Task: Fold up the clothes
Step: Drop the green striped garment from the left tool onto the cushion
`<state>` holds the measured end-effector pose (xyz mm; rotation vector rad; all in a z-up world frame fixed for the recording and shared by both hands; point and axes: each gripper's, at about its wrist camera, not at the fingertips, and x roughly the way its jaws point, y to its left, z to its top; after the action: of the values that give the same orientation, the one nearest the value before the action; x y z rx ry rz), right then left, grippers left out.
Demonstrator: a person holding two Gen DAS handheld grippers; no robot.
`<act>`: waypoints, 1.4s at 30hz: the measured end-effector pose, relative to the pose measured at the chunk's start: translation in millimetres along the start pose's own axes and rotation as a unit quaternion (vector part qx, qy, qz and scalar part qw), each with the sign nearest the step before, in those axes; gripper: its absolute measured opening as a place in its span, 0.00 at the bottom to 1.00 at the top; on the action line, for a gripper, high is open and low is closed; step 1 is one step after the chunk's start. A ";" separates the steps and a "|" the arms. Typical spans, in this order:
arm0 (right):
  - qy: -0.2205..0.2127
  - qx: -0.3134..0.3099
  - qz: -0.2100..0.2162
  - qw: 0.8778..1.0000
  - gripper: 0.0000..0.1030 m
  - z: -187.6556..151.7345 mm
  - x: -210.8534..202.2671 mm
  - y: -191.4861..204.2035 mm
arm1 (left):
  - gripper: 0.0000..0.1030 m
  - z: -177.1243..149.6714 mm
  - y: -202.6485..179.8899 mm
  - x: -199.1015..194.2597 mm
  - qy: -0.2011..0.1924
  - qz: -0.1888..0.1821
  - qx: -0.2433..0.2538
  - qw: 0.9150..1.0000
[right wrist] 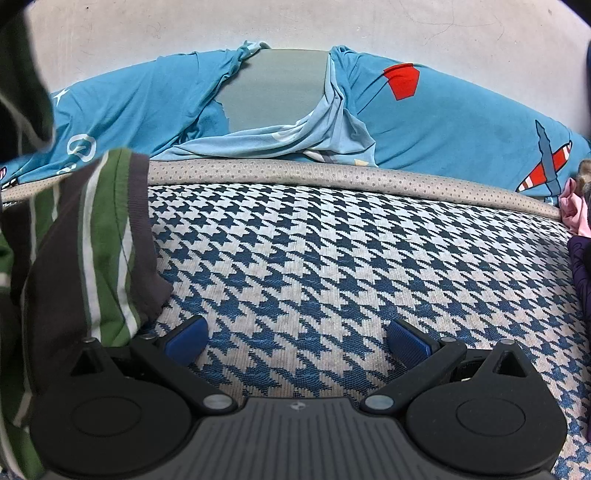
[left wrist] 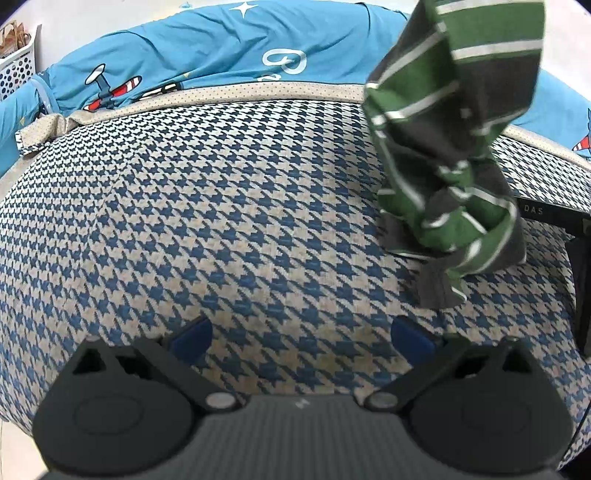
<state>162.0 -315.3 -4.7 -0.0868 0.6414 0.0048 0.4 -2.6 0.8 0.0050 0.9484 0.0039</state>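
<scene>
The left hand-held gripper (left wrist: pixel 301 341) is hovering low over the houndstooth cover (left wrist: pixel 221 221) with its jaws spread wide and nothing between its blue pads (left wrist: pixel 192 338). The right hand-held gripper (right wrist: pixel 295 341) is sitting just as low over the same cover (right wrist: pixel 332 266), jaws likewise wide apart and gripping nothing.

Just past the right pad of the left gripper, the striped garment (left wrist: pixel 443 147), green and dark grey with thin white lines, is hanging in a twisted bunch; its lower end is touching the cover toward the right side, while its top is running out of the frame, so what is holding it up cannot be seen. In the right wrist view the same garment (right wrist: pixel 92 240) is filling the left side, draping down beside the left finger of the right gripper and close to it.

Farther back, a beige dotted border (right wrist: pixel 332 173) is running along the far edge of the cover. Beyond it, a blue sheet (right wrist: pixel 461 122) printed with aeroplanes is lying bunched against the pale wall (right wrist: pixel 295 26). At the far left, a white perforated basket (left wrist: pixel 16 70) is standing; at the far right edge, pink fabric (right wrist: pixel 576 214) is peeking in.
</scene>
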 end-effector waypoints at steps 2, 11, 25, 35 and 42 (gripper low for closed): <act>0.000 0.000 0.000 1.000 1.00 -0.1 0.0 0.0 | 1.00 0.8 -2.4 -0.4 0.001 -0.001 0.002 1.000; 0.000 0.000 0.000 1.000 1.00 -0.7 0.2 0.0 | 1.00 3.4 -12.1 -2.2 0.005 -0.004 0.009 1.000; 0.000 0.000 0.000 1.000 1.00 -0.7 0.2 -0.1 | 1.00 8.3 -13.1 10.6 0.006 0.007 0.014 1.000; 0.000 0.000 0.000 1.000 1.00 -0.4 0.1 0.0 | 1.00 25.0 -17.8 13.0 -0.010 0.018 0.004 1.000; 0.000 0.000 0.000 1.000 1.00 -0.3 0.2 0.0 | 1.00 32.9 -26.6 17.5 -0.007 0.028 0.005 1.000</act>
<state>162.0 -315.3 -5.0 -0.0869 0.6415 0.0050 37.3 -29.1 5.6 0.0405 0.9339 0.0518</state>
